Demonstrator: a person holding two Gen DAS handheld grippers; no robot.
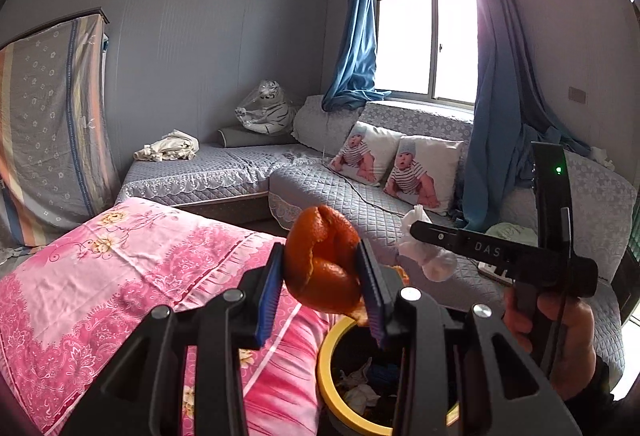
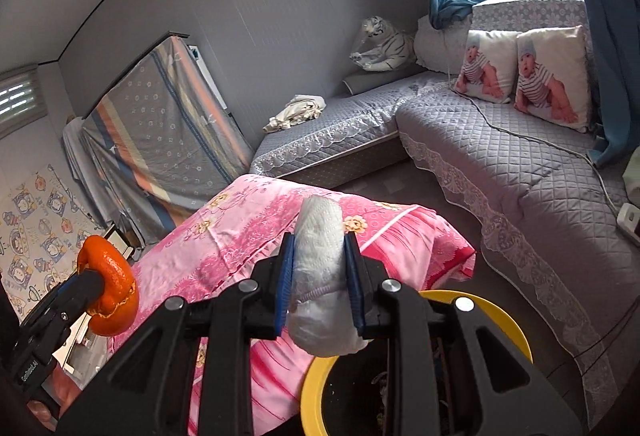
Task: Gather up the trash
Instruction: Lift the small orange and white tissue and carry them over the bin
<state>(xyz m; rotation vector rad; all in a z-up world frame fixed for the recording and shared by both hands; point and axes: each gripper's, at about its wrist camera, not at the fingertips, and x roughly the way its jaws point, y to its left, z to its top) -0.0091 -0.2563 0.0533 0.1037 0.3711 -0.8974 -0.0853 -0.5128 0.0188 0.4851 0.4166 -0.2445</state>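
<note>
The left gripper [image 1: 322,278] is clamped on a curled orange peel [image 1: 322,260], its blue pads [image 1: 269,296] pressing the peel from both sides; the peel sits between the fingertips and juts past them, and it hangs just above the near rim of the yellow-rimmed trash bin [image 1: 326,364], which suggests it is carried there to be dropped in; the bin already holds crumpled paper scraps [image 1: 360,390], so it reads as the collection point for the task; the bin stands beside a surface draped in a pink floral cloth [image 1: 120,256], low and close in front of both tools.

Further right, the right gripper [image 2: 320,276] is closed on a wadded white tissue [image 2: 320,268]; the wad is pinched at its middle, bulging above and below the pads, and its lower end droops toward the bin's yellow rim [image 2: 312,388]; seen from the left wrist, that same tissue hovers off to the right of the peel, apart from it; both loads seem poised over or near the opening, so letting go looks like the step at hand; the tissue appears nearer the rim's edge than its centre, and may catch on it.
</note>
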